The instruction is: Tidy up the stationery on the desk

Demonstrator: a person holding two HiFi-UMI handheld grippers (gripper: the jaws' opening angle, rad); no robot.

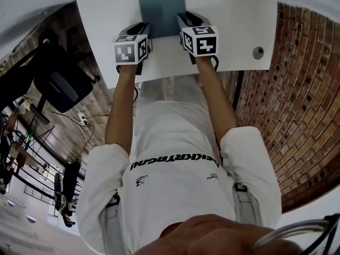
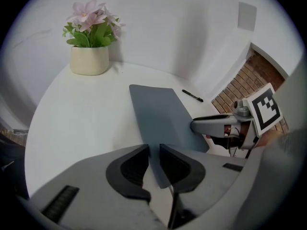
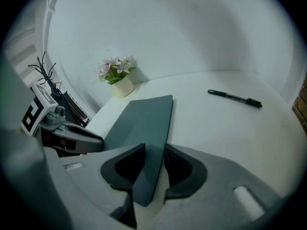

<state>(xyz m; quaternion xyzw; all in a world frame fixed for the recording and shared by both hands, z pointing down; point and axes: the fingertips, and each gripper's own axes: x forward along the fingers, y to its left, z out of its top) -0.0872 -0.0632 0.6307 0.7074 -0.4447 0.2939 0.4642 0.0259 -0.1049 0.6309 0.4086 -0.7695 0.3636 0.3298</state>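
Two hand-held grippers had hold of one thing on the white desk top (image 1: 228, 36). At the left, the left gripper (image 2: 153, 148) had its dark jaws closed on the near left corner of the flat slate-grey folder (image 1: 159, 7), and that corner was lost to us between the pads. The folder lay lengthwise away from the person in the middle of the desk, and the head view cut off its far end. The right gripper (image 3: 154, 147) was clamped on the near right corner in the same way, with the board slanting through the gap.

The black-and-white marker cubes covered both hands from above. Further right a black pen (image 3: 235, 98) lay well apart from the folder, and the head view showed only its tip. A small grey round cap (image 1: 258, 52) sat near the desk's right edge.

Black lettering ran across the person's white shirt (image 1: 175, 142), upside down to us, and we could not read it with any confidence.
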